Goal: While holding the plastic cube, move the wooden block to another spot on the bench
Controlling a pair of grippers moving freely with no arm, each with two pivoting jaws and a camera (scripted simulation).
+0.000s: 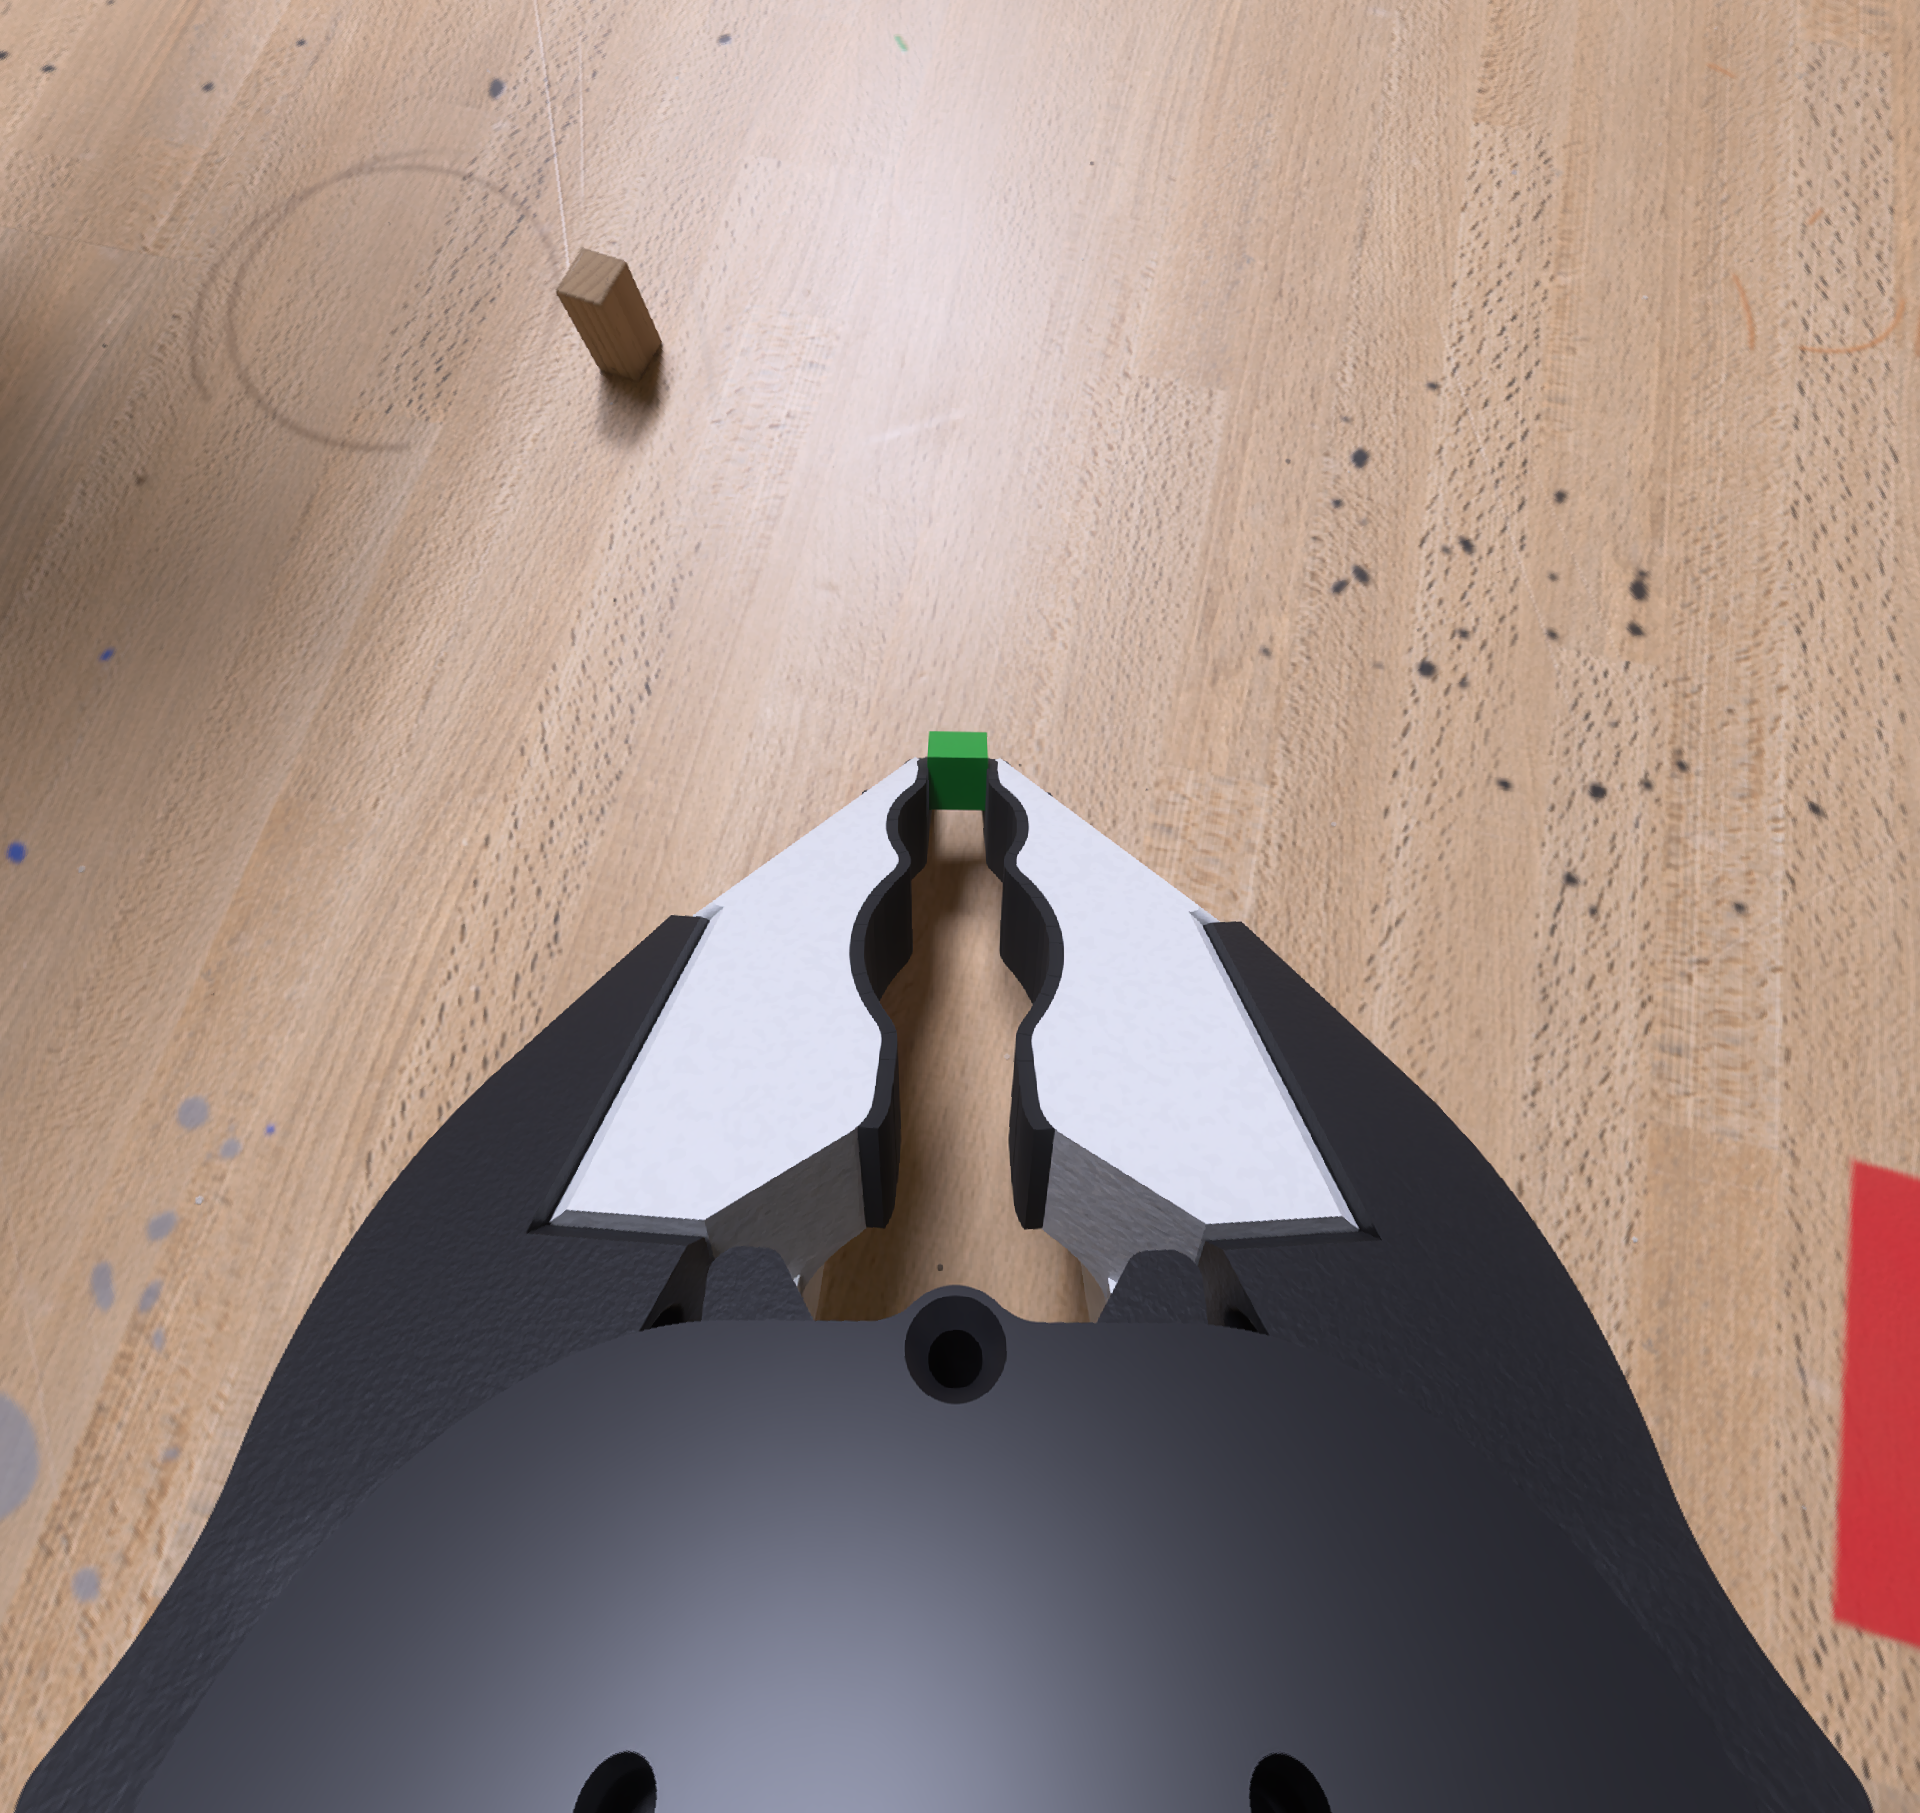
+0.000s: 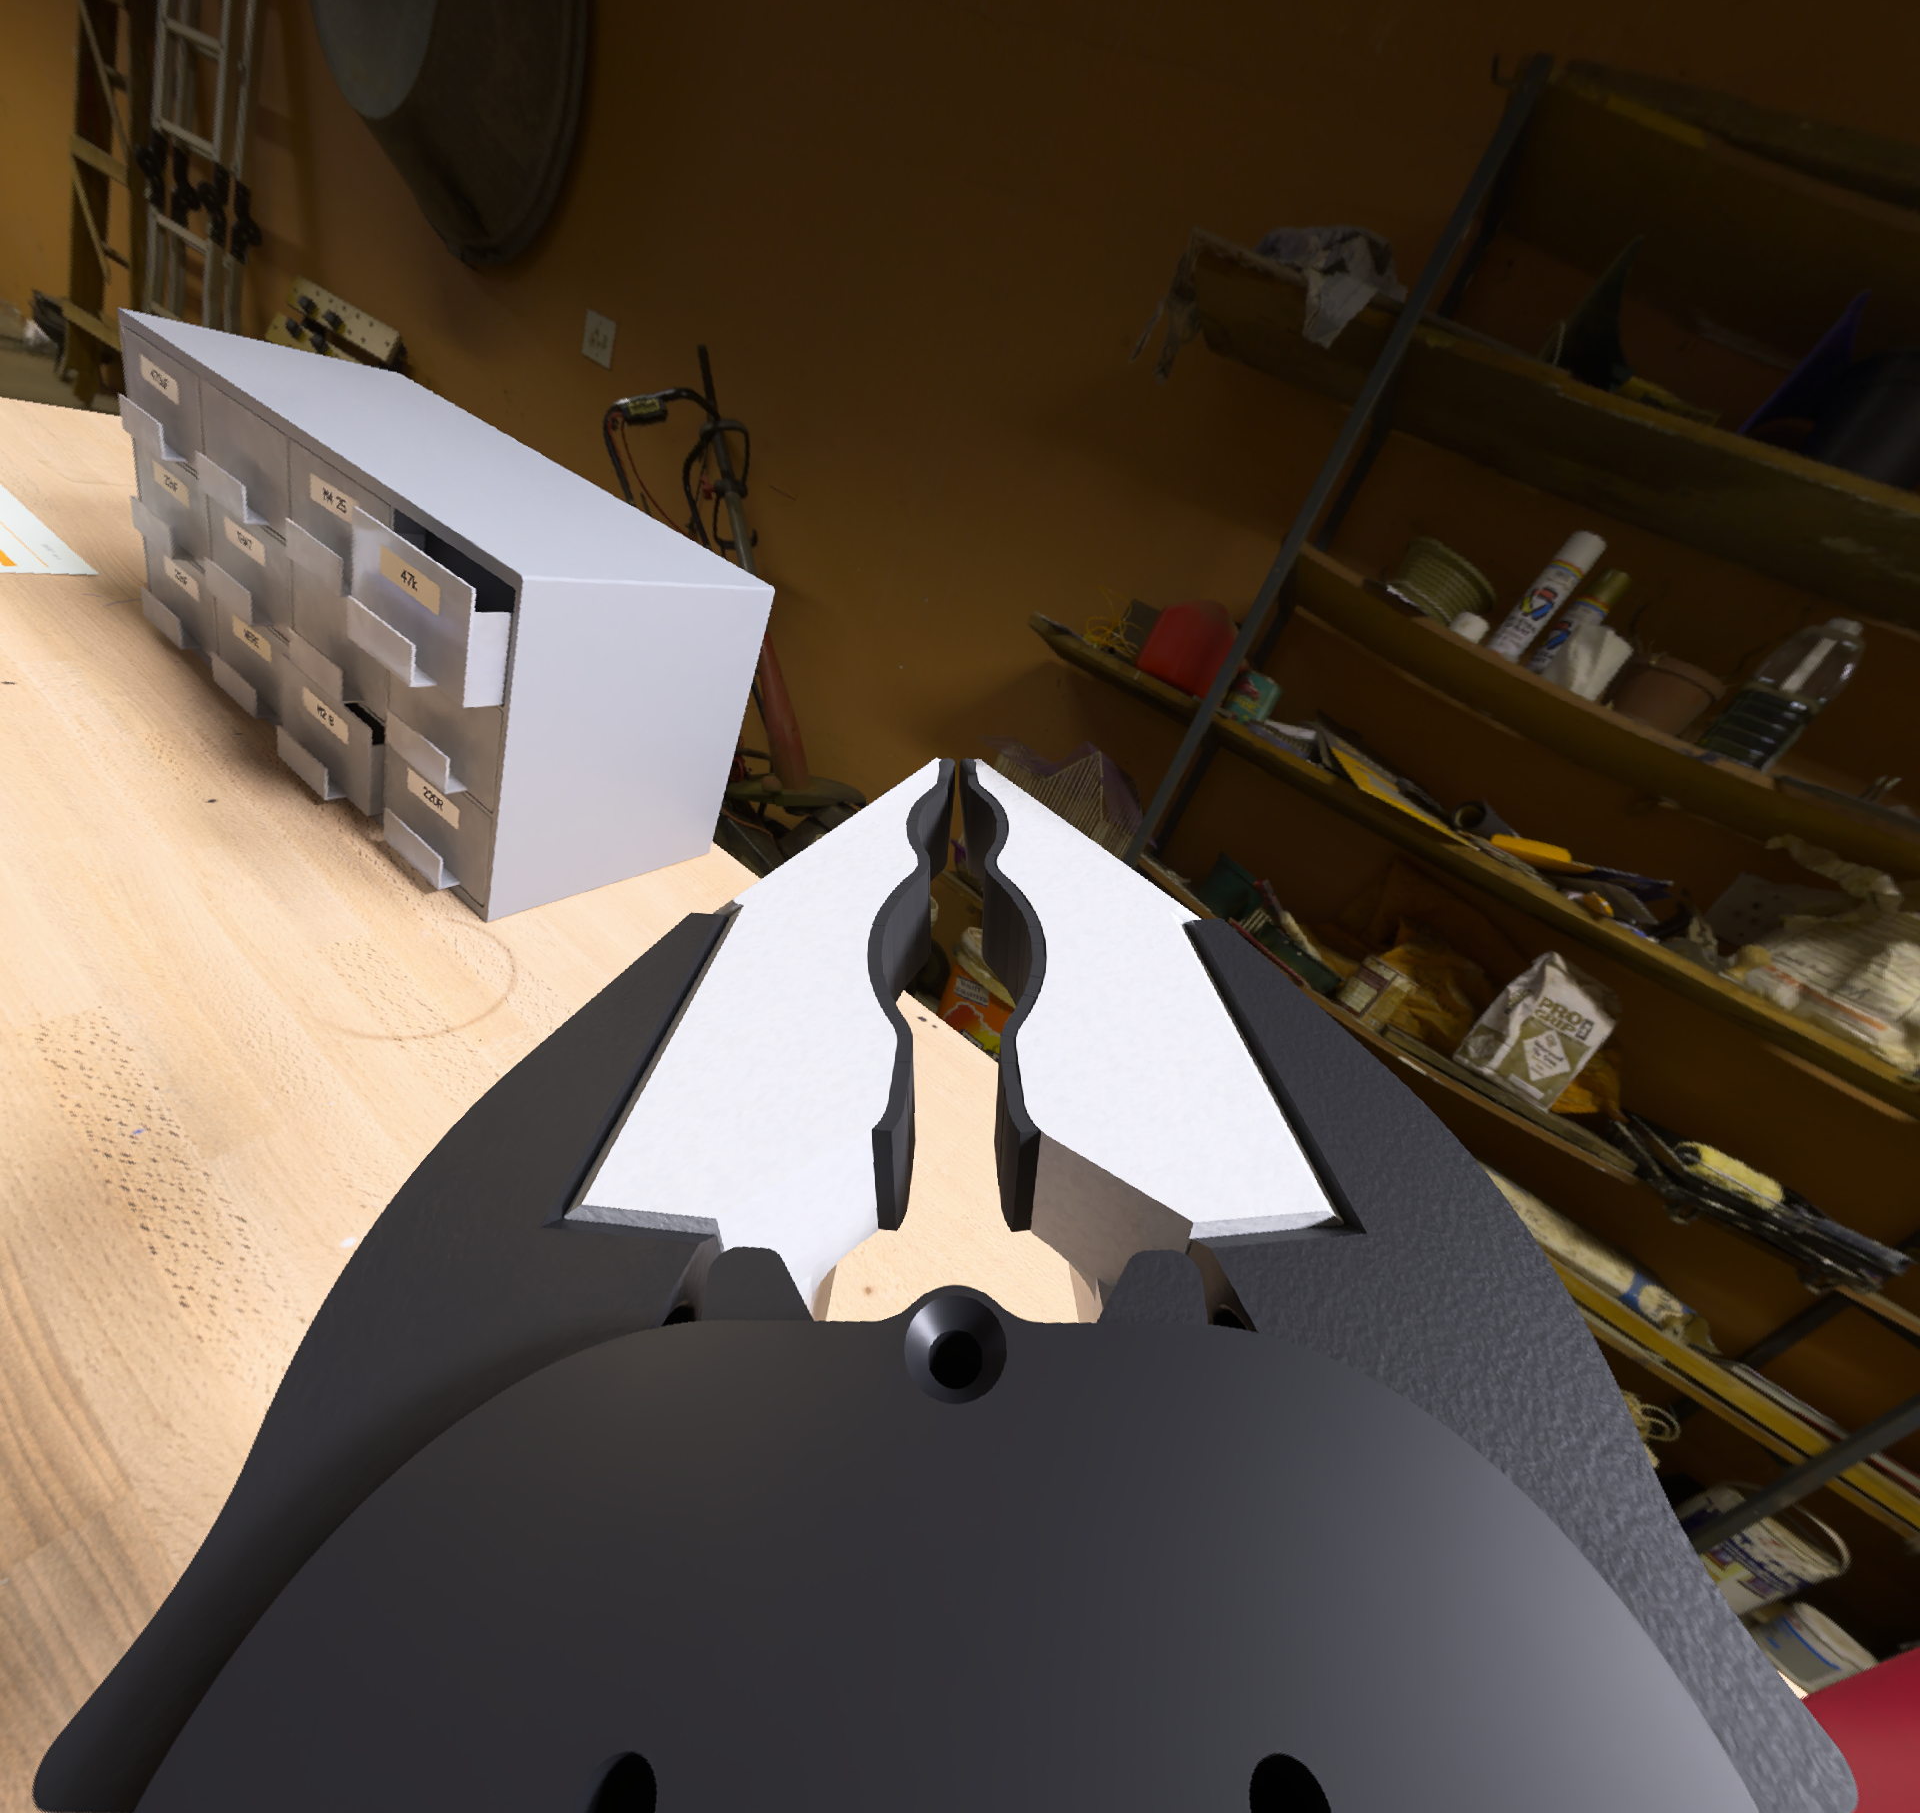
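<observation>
In the left wrist view, my left gripper (image 1: pixel 956 776) is shut on a small green plastic cube (image 1: pixel 957 747), pinched between its fingertips above the bench. A small brown wooden block (image 1: pixel 609 312) stands on the wooden bench (image 1: pixel 1143 361), far ahead and to the left, well apart from the gripper. In the right wrist view, my right gripper (image 2: pixel 956 771) is shut and empty, with its tips nearly touching, pointing past the bench edge toward the shelves. The cube and the block do not show in that view.
A grey drawer cabinet (image 2: pixel 582 641) with several small drawers, some pulled out, stands on the bench (image 2: pixel 208 1036) at the left. Cluttered shelves (image 2: pixel 1558 776) lie beyond the bench edge. A red patch (image 1: pixel 1881 1400) lies at the right edge of the left wrist view.
</observation>
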